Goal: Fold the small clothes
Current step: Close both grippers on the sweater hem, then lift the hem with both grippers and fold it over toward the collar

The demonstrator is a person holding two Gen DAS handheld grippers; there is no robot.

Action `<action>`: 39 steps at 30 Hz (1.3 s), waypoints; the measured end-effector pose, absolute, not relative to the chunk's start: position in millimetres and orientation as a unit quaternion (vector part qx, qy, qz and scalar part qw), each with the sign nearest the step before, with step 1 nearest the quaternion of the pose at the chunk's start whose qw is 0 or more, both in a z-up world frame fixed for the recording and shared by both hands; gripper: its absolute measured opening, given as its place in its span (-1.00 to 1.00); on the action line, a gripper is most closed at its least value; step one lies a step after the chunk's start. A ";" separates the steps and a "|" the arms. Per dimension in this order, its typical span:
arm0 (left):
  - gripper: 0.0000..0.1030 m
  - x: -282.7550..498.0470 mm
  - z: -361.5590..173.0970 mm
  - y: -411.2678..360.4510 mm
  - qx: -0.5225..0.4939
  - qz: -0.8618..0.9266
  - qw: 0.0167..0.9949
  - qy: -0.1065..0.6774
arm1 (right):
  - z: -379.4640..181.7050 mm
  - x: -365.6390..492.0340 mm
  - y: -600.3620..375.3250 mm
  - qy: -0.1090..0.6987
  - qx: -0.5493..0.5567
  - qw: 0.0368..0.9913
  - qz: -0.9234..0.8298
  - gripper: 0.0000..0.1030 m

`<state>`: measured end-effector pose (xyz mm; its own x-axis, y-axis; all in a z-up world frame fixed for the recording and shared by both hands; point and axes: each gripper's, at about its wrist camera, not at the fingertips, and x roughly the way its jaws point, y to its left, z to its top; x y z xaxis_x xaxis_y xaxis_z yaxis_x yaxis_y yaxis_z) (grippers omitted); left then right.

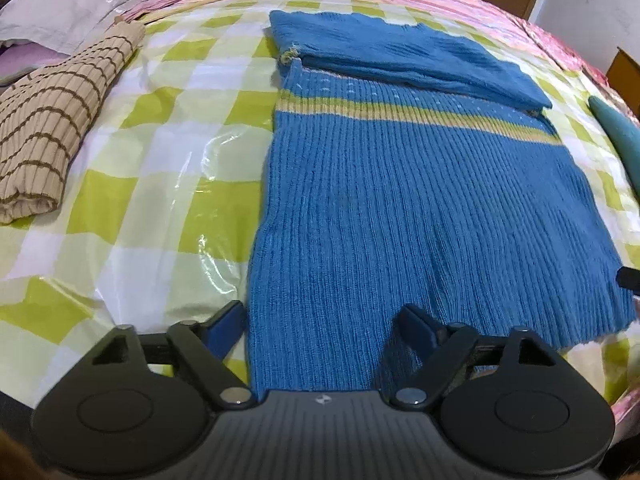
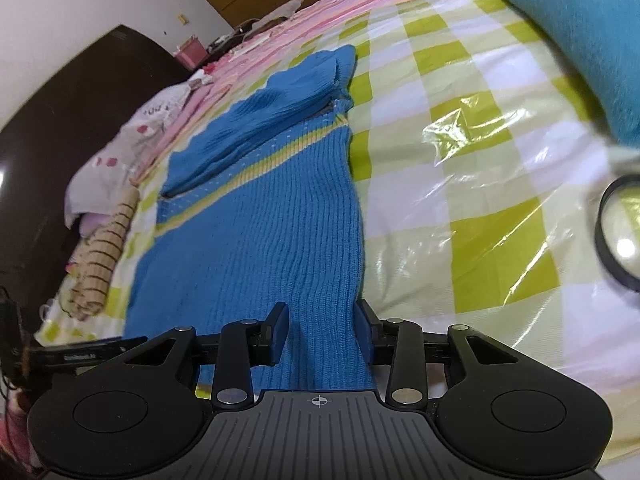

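Note:
A blue ribbed knit sweater (image 1: 420, 200) with a yellow stripe lies flat on the green-checked plastic sheet (image 1: 168, 160), its sleeves folded across the top. It also shows in the right wrist view (image 2: 260, 216). My left gripper (image 1: 324, 324) is open, its jaws straddling the sweater's near left hem corner. My right gripper (image 2: 324, 328) is open, its jaws straddling the near right hem edge. Neither grips the cloth.
A folded beige striped garment (image 1: 56, 128) lies at the left, also in the right wrist view (image 2: 104, 256). A teal garment (image 2: 580, 40) lies at the right. Pillows (image 1: 76, 4) sit at the back left. A round lens-like object (image 2: 620, 232) lies at the right edge.

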<state>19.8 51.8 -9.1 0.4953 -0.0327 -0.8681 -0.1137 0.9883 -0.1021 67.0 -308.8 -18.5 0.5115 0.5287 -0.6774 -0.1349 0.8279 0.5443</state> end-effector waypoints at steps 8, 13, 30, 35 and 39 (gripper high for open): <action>-0.27 16.6 -3.2 65.9 -0.133 0.018 0.869 0.476 | -24.4 78.7 -300.9 0.456 0.243 0.830 0.209 -0.44; -0.63 19.3 -5.7 71.6 -0.170 -0.007 0.865 0.472 | -30.1 86.4 -298.2 0.464 0.267 0.819 0.205 -0.74; -0.69 72.6 21.0 97.2 -0.306 -0.092 0.865 0.388 | -4.1 128.2 -301.6 0.352 0.441 0.787 0.249 -0.78; -0.69 109.1 28.9 111.9 -0.331 -0.094 0.874 0.342 | 4.7 169.2 -297.8 0.309 0.468 0.789 0.251 -0.78; -0.69 139.2 30.7 123.2 -0.335 -0.081 0.884 0.315 | 7.6 205.4 -291.8 0.289 0.476 0.792 0.248 -0.78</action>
